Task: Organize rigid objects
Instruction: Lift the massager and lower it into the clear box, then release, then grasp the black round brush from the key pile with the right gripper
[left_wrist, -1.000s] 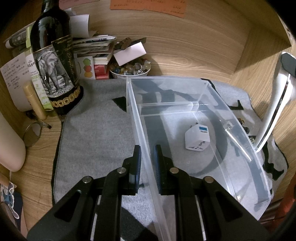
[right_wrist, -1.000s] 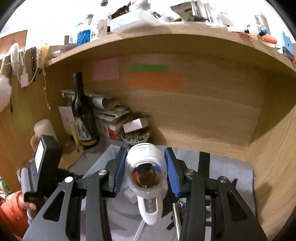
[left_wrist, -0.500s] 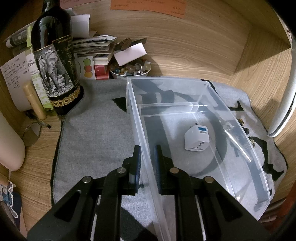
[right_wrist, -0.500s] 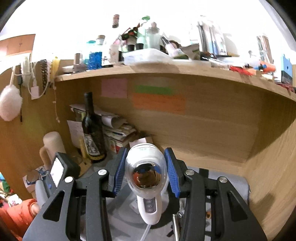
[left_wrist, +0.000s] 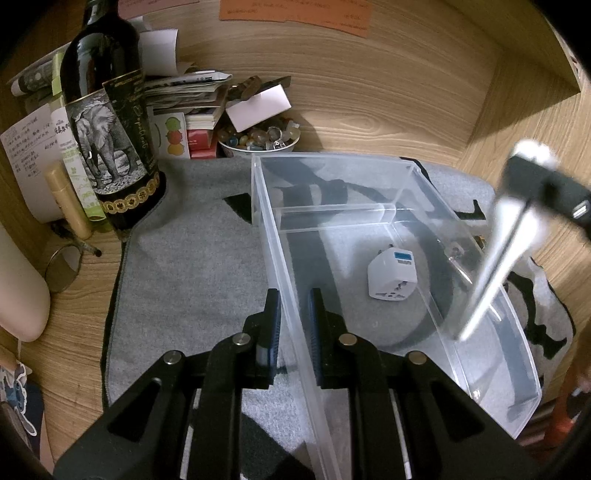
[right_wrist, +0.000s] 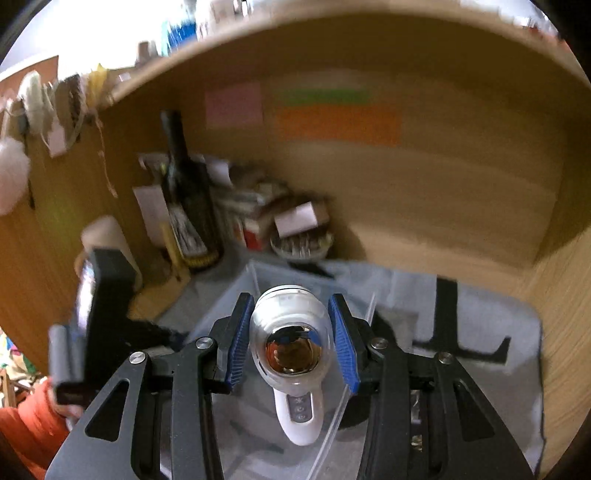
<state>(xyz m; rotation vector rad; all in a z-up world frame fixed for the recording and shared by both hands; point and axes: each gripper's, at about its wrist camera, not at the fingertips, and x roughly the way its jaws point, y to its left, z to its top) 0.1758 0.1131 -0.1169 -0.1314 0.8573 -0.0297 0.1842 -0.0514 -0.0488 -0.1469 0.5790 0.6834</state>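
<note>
left wrist view first: the left gripper (left_wrist: 293, 325) has its two fingers pressed onto the near left wall of the clear plastic bin (left_wrist: 280, 258), one finger outside, one inside, pinching that wall. the bin sits on a grey mat (left_wrist: 192, 258) with black shapes on it. inside the bin, on the floor of the larger compartment, lies a white travel adapter (left_wrist: 392, 274) with a blue label on top, well apart from the walls. a low clear divider (left_wrist: 332, 216) crosses the bin near its far end. over the bin's right wall hangs a blurred white handheld device (left_wrist: 495, 273), tilted, its lower tip above the bin's right side; the dark right gripper (left_wrist: 546, 192) shows above it, too smeared to read here. off the mat to the left stands a dark wine bottle (left_wrist: 110, 140) with an elephant label, and behind it a stack of papers (left_wrist: 184, 92) and a bowl of stones (left_wrist: 258, 138).

over to the right wrist view, blurry: the right gripper (right_wrist: 291, 343) has its blue-padded fingers closed against the rounded head of the white handheld device (right_wrist: 291, 347), gripping it, mirrored face toward the camera, handle with buttons pointing down. below it, the clear plastic bin (right_wrist: 251, 280) on the grey mat (right_wrist: 498, 369). the left gripper (right_wrist: 107, 317) shows at the left edge.
</note>
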